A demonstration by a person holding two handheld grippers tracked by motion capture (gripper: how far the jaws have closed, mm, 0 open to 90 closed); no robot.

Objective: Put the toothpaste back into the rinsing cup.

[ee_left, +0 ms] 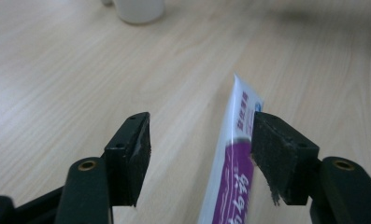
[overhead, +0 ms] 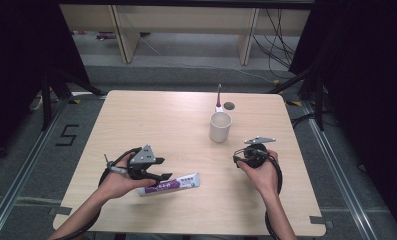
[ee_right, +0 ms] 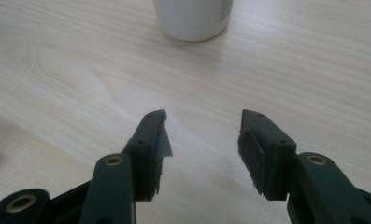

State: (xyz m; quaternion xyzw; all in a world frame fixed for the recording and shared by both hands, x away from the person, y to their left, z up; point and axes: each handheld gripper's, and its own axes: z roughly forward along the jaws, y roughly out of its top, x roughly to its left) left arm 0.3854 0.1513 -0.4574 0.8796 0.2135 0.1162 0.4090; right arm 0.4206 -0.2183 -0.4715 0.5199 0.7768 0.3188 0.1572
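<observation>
A white and purple toothpaste tube (overhead: pixel 172 183) lies flat near the table's front edge. My left gripper (overhead: pixel 163 169) is open over its left end. In the left gripper view the tube (ee_left: pixel 233 158) runs between the jaws and lies close against the right pad (ee_left: pixel 272 154), with a wide gap to the left pad. My right gripper (overhead: pixel 246 151) is held open at the right, just above the table. In the right gripper view my right gripper (ee_right: pixel 203 117) has nothing between its jaws and points at a white cup (ee_right: pixel 192 16).
The white cup (overhead: pixel 220 126) stands upright right of the table's middle. A toothbrush (overhead: pixel 218 96) and a small dark disc (overhead: pixel 229 105) sit behind it near the far edge. The wooden table (overhead: pixel 151 120) is bare on its left half. Cables lie on the floor beyond.
</observation>
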